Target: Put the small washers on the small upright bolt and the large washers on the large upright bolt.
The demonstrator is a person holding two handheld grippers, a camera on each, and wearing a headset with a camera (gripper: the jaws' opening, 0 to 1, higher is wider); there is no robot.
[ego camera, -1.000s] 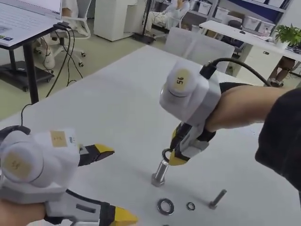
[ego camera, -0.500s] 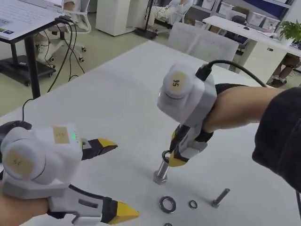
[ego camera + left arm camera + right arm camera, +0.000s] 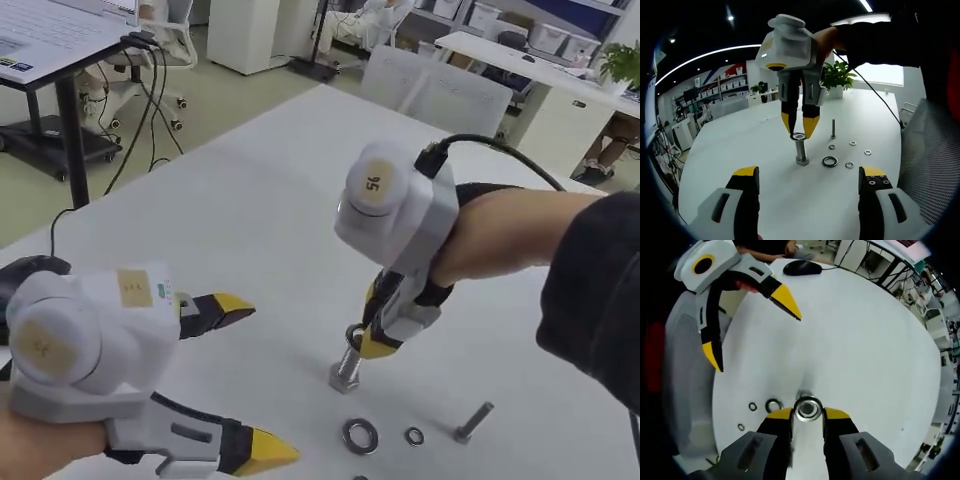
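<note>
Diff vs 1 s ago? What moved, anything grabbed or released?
The right gripper has eased down a little, bringing the large washer it holds to the top of the large bolt. The washer is still gripped, not released. The left gripper stays open, off to the side. The small bolt and loose washers on the table haven't moved.

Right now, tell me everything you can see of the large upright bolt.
The large upright bolt looks like silvery metal, with a hexagonal head and a thick shank. It stands head down on the white table, shank pointing up. At its top the right gripper holds a large washer, which seems to ring the tip. A second large washer lies flat on the table beside the head, apart from it.
</note>
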